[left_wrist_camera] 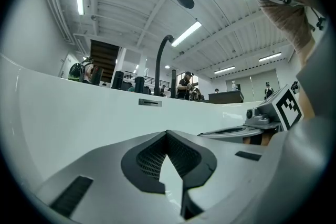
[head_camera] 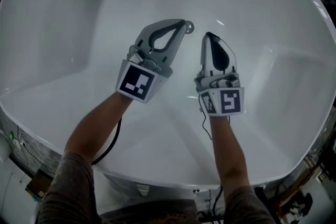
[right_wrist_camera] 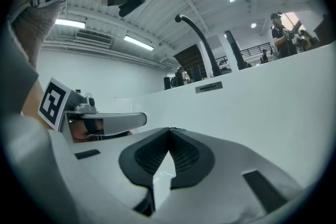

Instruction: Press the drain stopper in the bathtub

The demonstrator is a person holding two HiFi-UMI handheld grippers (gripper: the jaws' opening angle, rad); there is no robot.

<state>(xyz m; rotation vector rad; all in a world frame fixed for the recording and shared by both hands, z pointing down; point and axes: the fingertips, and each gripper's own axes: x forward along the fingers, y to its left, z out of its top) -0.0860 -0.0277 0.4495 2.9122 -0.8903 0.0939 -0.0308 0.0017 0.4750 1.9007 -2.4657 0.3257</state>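
A small round chrome drain stopper point(head_camera: 189, 26) sits on the floor of the white bathtub point(head_camera: 63, 34). My left gripper point(head_camera: 183, 24) is shut with nothing in it, and its tip touches or hovers just left of the stopper. My right gripper point(head_camera: 210, 35) is shut too, a little to the right of and nearer than the stopper. In the left gripper view the jaws point(left_wrist_camera: 167, 134) meet at the tip, and the same shows in the right gripper view point(right_wrist_camera: 169, 130). The stopper is hidden in both gripper views.
The tub wall carries a slot-shaped overflow plate point(left_wrist_camera: 150, 103) with a tall dark curved spout point(left_wrist_camera: 160, 63) above the rim. Sloping tub sides rise at left point(head_camera: 47, 13) and right point(head_camera: 299, 81). Cables and clutter point(head_camera: 294, 202) lie outside the near rim. People stand in the distant room point(left_wrist_camera: 185, 85).
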